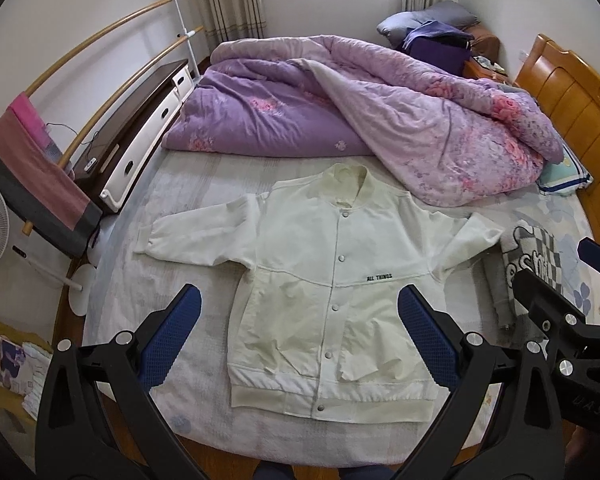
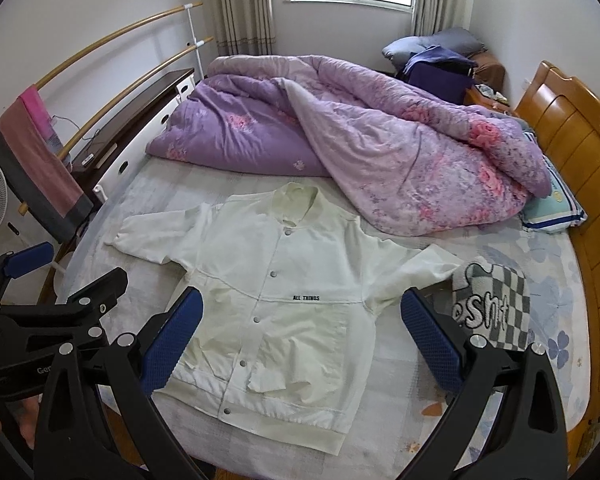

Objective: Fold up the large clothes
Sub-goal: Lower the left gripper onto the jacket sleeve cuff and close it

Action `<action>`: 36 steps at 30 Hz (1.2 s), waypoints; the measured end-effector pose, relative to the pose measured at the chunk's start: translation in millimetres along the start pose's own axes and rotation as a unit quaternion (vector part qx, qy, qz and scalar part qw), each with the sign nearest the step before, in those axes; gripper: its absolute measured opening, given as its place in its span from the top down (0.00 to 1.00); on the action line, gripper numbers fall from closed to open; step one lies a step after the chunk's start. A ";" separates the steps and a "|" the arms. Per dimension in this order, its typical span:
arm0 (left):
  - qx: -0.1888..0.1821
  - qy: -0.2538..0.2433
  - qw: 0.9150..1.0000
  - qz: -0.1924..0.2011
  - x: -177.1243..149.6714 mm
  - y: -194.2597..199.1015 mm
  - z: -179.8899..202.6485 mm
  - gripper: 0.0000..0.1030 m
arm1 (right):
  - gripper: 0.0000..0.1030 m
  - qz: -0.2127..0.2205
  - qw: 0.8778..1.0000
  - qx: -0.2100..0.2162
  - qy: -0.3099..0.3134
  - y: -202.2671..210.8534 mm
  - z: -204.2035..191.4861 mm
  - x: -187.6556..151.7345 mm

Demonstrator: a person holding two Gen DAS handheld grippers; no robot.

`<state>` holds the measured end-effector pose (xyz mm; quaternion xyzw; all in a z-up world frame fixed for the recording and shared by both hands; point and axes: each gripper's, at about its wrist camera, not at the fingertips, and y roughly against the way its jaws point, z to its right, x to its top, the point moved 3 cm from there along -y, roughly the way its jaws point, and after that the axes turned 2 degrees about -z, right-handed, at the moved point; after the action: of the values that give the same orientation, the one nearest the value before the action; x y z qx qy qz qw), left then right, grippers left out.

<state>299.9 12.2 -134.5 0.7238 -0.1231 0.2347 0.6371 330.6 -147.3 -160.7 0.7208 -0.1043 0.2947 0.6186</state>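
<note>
Lying face up on the bed (image 1: 188, 184), a white jacket (image 1: 324, 288) is seen spread flat, snaps fastened, both sleeves stretched out to the sides and the hem toward the near edge. Small black lettering, "ALL THINGS", is printed on its chest. The left gripper (image 1: 300, 336) is held above the jacket's lower half with its blue-padded fingers (image 1: 172, 336) spread wide, nothing between them. The right gripper (image 2: 302, 336) is likewise held wide apart and empty over the jacket. A purple quilt (image 1: 380, 120) is heaped behind the collar. A checkered cloth (image 2: 496, 308) is folded just beside the right-hand sleeve's cuff.
</note>
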 end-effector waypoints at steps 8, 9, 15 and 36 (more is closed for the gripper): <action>-0.025 0.006 0.999 -0.019 20.3 -45.0 -39.9 0.05 | 0.07 -0.025 1.000 -0.018 -0.001 -40.0 -35.2 23.6; -0.029 0.006 0.999 -0.023 24.1 -53.6 -47.5 0.05 | 0.07 -0.028 0.999 -0.020 -0.002 -46.2 -38.2 26.4; -0.034 0.003 0.999 -0.041 38.6 -110.4 -95.0 0.05 | 0.07 -0.057 0.998 -0.025 0.004 -107.0 -85.4 44.7; -0.058 0.230 0.962 -0.135 1.7 -394.0 -363.7 0.05 | 0.09 -0.115 0.993 0.004 0.028 -373.9 -209.3 47.8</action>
<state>423.0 431.1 -445.8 0.6219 0.1120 0.2988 0.7151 499.7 142.1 -431.9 0.7216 -0.0023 0.2424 0.6485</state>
